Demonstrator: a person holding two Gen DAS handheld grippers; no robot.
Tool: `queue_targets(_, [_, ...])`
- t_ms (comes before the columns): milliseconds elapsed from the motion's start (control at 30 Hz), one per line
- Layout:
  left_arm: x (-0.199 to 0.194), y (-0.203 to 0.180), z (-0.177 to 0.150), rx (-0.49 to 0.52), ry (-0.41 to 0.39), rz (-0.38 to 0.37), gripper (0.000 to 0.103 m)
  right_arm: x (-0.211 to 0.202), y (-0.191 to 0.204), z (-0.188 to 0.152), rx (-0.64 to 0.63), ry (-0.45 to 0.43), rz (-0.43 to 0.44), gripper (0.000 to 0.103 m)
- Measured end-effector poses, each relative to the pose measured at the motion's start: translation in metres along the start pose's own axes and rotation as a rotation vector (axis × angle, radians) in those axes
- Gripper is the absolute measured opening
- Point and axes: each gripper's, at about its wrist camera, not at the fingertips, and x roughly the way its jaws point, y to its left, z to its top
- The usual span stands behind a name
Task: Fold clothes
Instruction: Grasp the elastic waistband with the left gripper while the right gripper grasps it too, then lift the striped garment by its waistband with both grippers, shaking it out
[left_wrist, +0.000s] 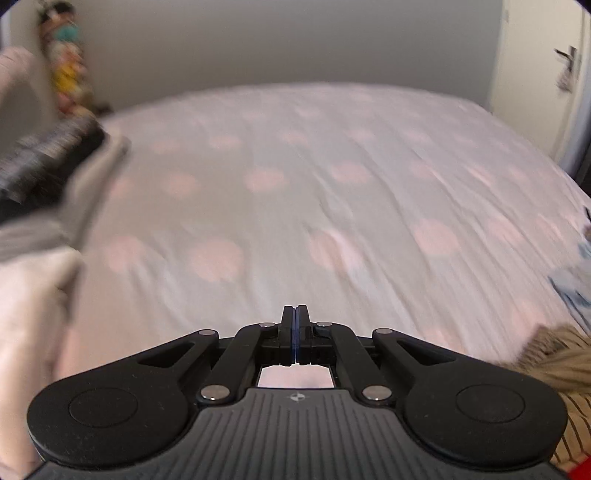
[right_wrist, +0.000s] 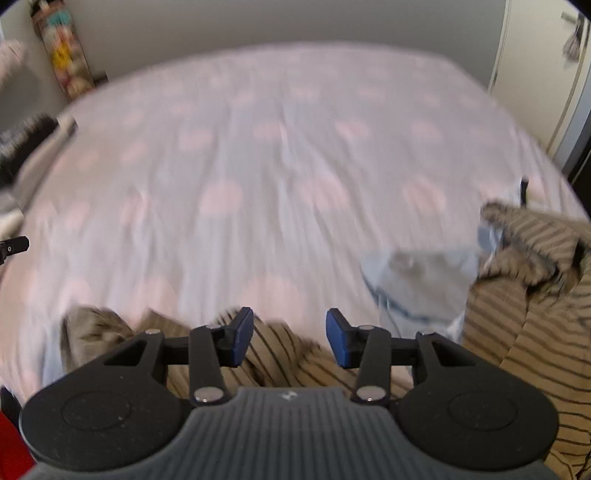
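A tan garment with dark stripes lies crumpled on the bed at the near right, and part of it reaches under my right gripper. My right gripper is open and empty, just above that striped cloth. A light blue garment lies beside the striped one. My left gripper is shut with nothing between its fingers, over bare bedsheet. The striped garment shows at the lower right of the left wrist view. Both views are motion-blurred.
The bed has a pale sheet with pink dots. Grey and dark clothes and a pale pink cloth lie at its left edge. A grey wall is behind; a white door is at the right.
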Motion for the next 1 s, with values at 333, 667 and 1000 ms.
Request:
queue_targets(333, [0.058,0.001,-0.035,0.059,0.265,-0.26,0.045,0.068,0.019,0.008,-0.124,0.177,0.032,0.058])
queue_targets(667, [0.077,-0.026,-0.062,0.18,0.406,-0.254,0.038,0.094,0.02,-0.002,-0.121,0.25,0.08,0.009])
queue_targets(1000, [0.013,-0.02,-0.037,0.085,0.124,-0.279,0.014,-0.017,0.009,0.033,-0.065,-0.121,0.024,0.002])
